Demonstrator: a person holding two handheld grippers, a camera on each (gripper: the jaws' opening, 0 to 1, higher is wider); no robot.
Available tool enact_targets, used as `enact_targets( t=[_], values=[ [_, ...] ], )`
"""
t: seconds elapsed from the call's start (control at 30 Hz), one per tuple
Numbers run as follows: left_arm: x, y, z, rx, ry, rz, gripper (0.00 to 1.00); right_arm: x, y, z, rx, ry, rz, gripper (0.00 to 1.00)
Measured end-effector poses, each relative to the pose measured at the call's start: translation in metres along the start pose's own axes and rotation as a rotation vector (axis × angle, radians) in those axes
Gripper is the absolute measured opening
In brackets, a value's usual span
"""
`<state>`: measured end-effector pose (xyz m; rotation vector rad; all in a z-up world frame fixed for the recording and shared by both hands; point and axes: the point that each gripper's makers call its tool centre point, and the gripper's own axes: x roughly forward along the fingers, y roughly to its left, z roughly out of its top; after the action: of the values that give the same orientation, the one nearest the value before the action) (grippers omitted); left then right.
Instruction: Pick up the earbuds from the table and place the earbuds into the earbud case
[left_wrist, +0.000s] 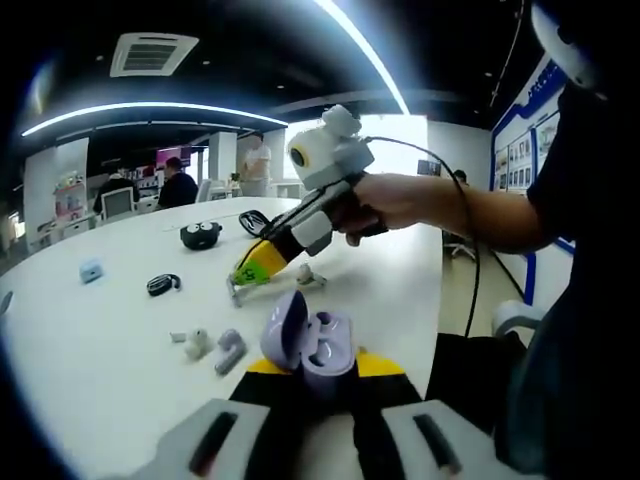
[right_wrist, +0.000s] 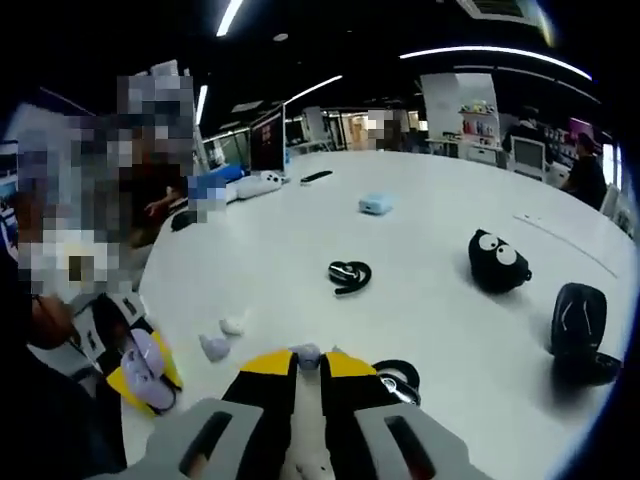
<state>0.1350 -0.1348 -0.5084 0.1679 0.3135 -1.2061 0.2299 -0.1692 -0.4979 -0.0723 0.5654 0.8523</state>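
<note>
While the left tool (left_wrist: 318, 385) clamps the open purple earbud case (left_wrist: 310, 345), the right tool (right_wrist: 308, 362) has one earbud (right_wrist: 306, 353) pinched at its tips.

So this looks maybe halfway at best: the case sits open with both wells seemingly empty, nothing seated yet. Out on the white desk (left_wrist: 100, 340), a white earbud (left_wrist: 197, 342) and a lavender earbud (left_wrist: 230, 350) lie side by side just left of the case, not yet picked up. Further off there's a black pouch with googly eyes (right_wrist: 497, 260).
</note>
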Motion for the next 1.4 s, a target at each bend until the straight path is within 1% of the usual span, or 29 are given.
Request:
enact_targets(
  t=[0.03,0.07,0.1,0.27,0.47,0.53,0.67,0.77,0.87,0.97,1.07,1.2,1.3,1.4],
  values=[
    [0.0,0.0,0.0,0.0,0.001,0.0,0.2,-0.001,0.0,0.001,-0.014,-0.001,-0.006,0.09],
    [0.0,0.0,0.0,0.001,0.002,0.0,0.2,-0.003,0.002,0.004,-0.068,-0.011,-0.017,0.09],
    [0.0,0.0,0.0,0.002,0.003,0.0,0.2,-0.005,0.004,0.006,-0.096,-0.019,-0.027,0.09],
    [0.001,0.001,0.0,-0.004,0.005,-0.002,0.2,-0.017,0.026,0.018,-0.286,-0.073,-0.05,0.09],
    [0.001,0.003,0.001,-0.037,-0.003,-0.009,0.2,-0.032,0.049,0.029,-0.464,-0.141,-0.096,0.09],
    [0.002,0.003,0.002,-0.04,-0.003,-0.01,0.2,-0.037,0.051,0.032,-0.507,-0.159,-0.116,0.09],
    [0.003,0.003,0.002,-0.042,0.001,-0.01,0.2,-0.044,0.063,0.034,-0.577,-0.192,-0.125,0.09],
    [0.004,0.003,0.002,-0.048,0.003,-0.01,0.2,-0.046,0.074,0.034,-0.656,-0.216,-0.128,0.09],
    [0.004,0.003,0.002,-0.053,0.005,-0.009,0.2,-0.047,0.086,0.03,-0.715,-0.228,-0.133,0.09],
    [0.004,0.003,0.002,-0.054,0.008,-0.007,0.2,-0.045,0.099,0.028,-0.799,-0.251,-0.145,0.09],
    [0.005,0.003,0.002,-0.055,0.009,-0.004,0.2,-0.042,0.107,0.022,-0.868,-0.248,-0.158,0.09],
    [0.005,0.003,0.002,-0.055,0.01,-0.002,0.2,-0.038,0.114,0.013,-0.92,-0.242,-0.157,0.09],
    [0.005,0.003,0.002,-0.053,0.01,-0.001,0.2,-0.035,0.12,0.012,-0.937,-0.236,-0.155,0.09],
    [0.005,0.003,0.002,-0.051,0.01,0.0,0.2,-0.033,0.121,0.011,-0.954,-0.235,-0.159,0.09]
  ],
)
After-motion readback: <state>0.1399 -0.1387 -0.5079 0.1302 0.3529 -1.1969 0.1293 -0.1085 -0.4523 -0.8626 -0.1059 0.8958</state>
